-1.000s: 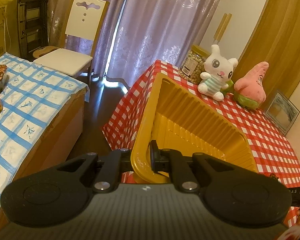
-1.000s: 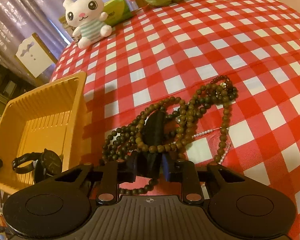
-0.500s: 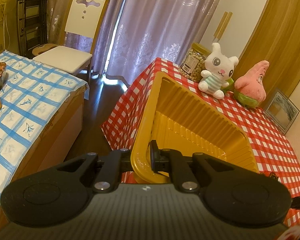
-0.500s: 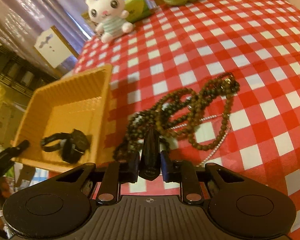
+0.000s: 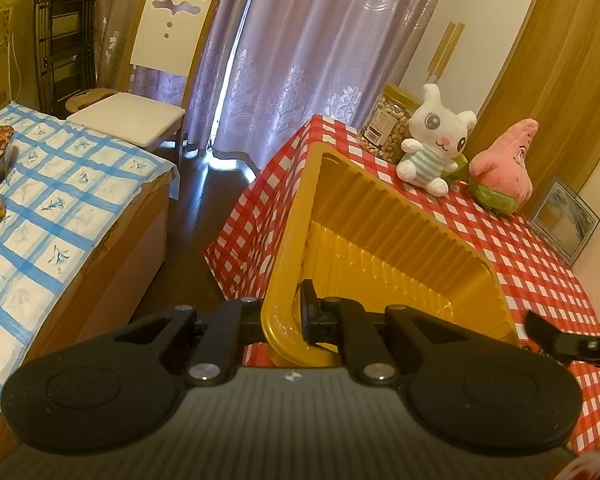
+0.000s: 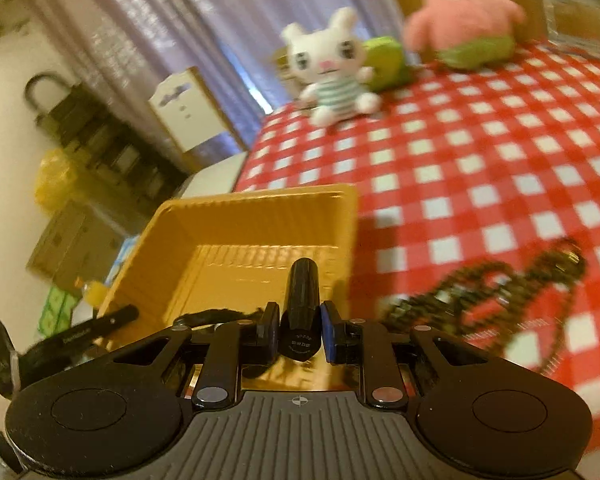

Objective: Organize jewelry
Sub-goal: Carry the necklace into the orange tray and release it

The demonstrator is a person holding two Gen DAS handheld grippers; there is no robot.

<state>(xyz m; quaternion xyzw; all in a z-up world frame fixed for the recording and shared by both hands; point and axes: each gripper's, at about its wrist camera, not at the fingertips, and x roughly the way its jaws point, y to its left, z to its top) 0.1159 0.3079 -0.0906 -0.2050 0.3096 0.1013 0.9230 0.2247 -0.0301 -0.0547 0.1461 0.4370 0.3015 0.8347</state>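
My left gripper [image 5: 296, 312] is shut on the near rim of the yellow ribbed tray [image 5: 380, 216], which stands at the corner of the red-checked table. My right gripper [image 6: 298, 320] is shut on a short black tube [image 6: 300, 292] and holds it above the tray [image 6: 240, 216], pointing into it. A black watch strap [image 6: 208, 314] shows in the tray, mostly hidden behind the gripper. The brown bead necklaces [image 6: 500, 292] lie in a tangle on the cloth to the right of the tray, blurred. In the left wrist view the right gripper's finger [image 5: 560, 340] pokes in at the right edge.
A white plush rabbit [image 5: 436, 148], a pink star plush [image 5: 500, 168], a jar of nuts [image 5: 384, 124] and a picture frame [image 5: 564, 220] stand along the table's far side. Left of the table are a floor gap, a blue-checked surface [image 5: 60, 200] and a white chair [image 5: 140, 112].
My right gripper has lifted the black tube off the bead pile and swung left, so it is now over the yellow tray. The left gripper has kept its hold on the rim.
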